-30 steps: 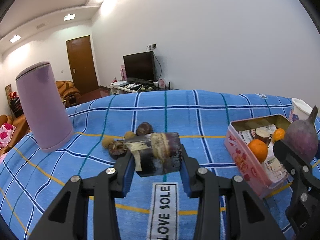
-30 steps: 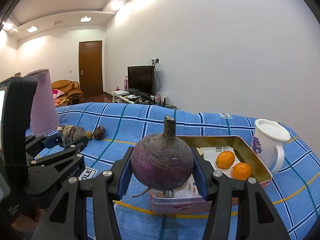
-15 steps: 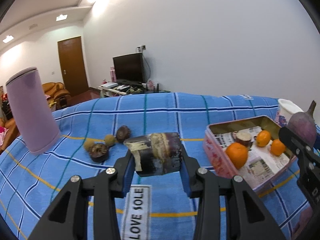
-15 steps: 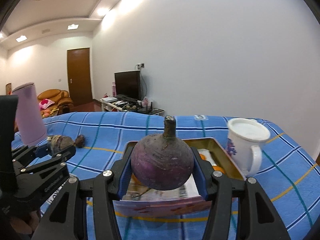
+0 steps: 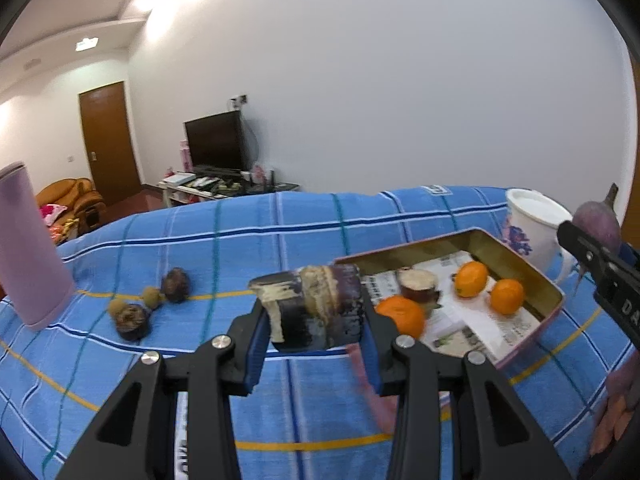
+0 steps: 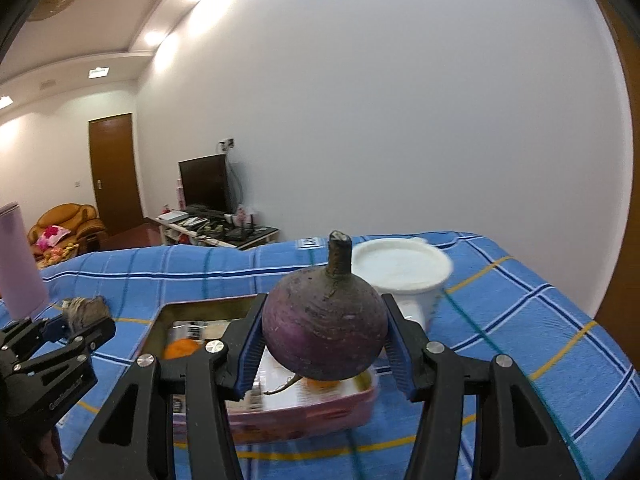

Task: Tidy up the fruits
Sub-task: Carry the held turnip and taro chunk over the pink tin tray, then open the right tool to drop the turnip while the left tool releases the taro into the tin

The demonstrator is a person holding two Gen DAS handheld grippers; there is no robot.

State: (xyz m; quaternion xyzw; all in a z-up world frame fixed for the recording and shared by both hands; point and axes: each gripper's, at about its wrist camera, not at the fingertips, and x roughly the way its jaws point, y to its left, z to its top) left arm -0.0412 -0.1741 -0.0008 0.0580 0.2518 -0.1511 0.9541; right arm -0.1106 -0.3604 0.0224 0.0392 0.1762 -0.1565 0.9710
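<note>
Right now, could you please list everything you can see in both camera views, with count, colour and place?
tin box: one, pink outside, gold inside, on the cloth at right.
oranges: three, orange, inside the tin box.
cut dark piece: one, pale cut face, inside the tin box.
small fruits: four, brown and dark, on the cloth at left.
mug: one, white with flowers, behind the tin box.
purple cylinder: one, standing on the cloth at far left.
checked cloth: one, blue.
television: one, black, by the wall.
door: one, brown.
armchair: one, orange.
left gripper: shut on a dark cut chunk.
right gripper: shut on a round purple root.
</note>
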